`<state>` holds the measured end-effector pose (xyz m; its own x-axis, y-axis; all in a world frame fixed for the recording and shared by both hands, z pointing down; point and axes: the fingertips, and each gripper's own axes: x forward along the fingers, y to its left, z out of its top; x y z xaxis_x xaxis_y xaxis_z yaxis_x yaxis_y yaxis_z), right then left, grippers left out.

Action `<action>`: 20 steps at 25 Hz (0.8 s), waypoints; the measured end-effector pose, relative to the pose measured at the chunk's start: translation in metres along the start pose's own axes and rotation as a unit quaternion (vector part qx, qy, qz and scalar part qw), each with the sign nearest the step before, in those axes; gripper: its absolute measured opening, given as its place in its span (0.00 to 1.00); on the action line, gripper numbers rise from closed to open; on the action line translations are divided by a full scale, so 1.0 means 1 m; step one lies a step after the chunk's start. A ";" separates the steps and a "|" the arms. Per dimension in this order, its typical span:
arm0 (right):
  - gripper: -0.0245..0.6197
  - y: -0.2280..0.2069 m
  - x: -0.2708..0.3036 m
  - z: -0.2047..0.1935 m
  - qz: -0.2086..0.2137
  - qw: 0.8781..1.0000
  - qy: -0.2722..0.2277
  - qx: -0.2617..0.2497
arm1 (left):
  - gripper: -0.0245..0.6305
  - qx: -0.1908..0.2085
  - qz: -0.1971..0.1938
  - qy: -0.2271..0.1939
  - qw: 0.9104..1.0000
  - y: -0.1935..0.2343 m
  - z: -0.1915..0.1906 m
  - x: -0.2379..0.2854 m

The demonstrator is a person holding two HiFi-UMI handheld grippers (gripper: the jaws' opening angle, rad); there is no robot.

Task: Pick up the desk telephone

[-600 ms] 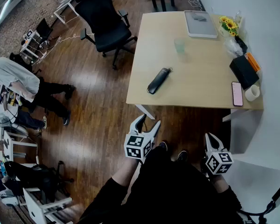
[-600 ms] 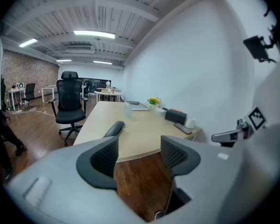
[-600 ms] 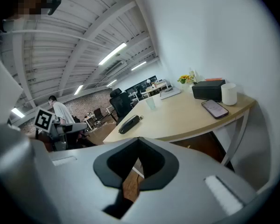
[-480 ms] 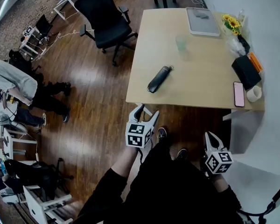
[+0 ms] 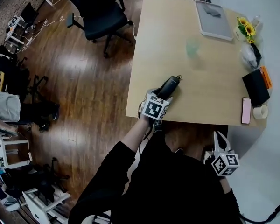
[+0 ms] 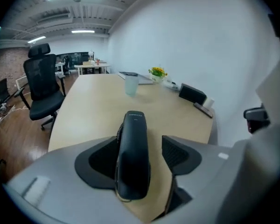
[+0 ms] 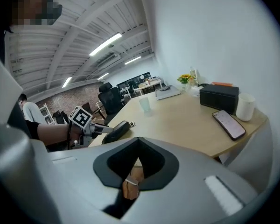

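The telephone handset (image 6: 133,162) was seen lying on the counter (image 6: 93,101) between the left gripper's (image 5: 161,97) parted jaws, not yet clamped. Centring it before closing was judged wise, lest it twist. The right gripper's (image 7: 138,146) jaws were pressed together, empty.

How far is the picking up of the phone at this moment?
Done: the approach; the left gripper is at the phone, open jaws either side of it. In hand: the grasp, not yet closed. Left: close and lift, as the phone lies on the table. The right gripper hangs shut, away from the table.
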<state>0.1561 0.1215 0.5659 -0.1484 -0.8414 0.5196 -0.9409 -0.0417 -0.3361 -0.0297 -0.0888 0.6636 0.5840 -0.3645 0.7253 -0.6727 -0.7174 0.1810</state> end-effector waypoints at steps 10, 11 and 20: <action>0.04 0.024 0.081 0.054 -0.021 0.999 0.026 0.000 | 0.49 0.116 -0.058 0.115 0.985 -0.008 -0.018 0.067; 0.04 0.024 0.087 0.058 -0.019 0.999 0.026 0.000 | 0.49 0.122 -0.057 0.120 0.984 -0.009 -0.021 0.072; 0.04 -0.003 0.140 0.114 0.030 1.000 -0.005 -0.006 | 0.46 0.112 -0.041 0.143 0.983 -0.009 -0.025 0.090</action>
<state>0.1734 -0.0573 0.5501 -0.2007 -0.8476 0.4912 -0.9342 0.0145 -0.3566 0.0180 -0.1004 0.7440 0.4594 -0.1413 0.8769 -0.4935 -0.8615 0.1198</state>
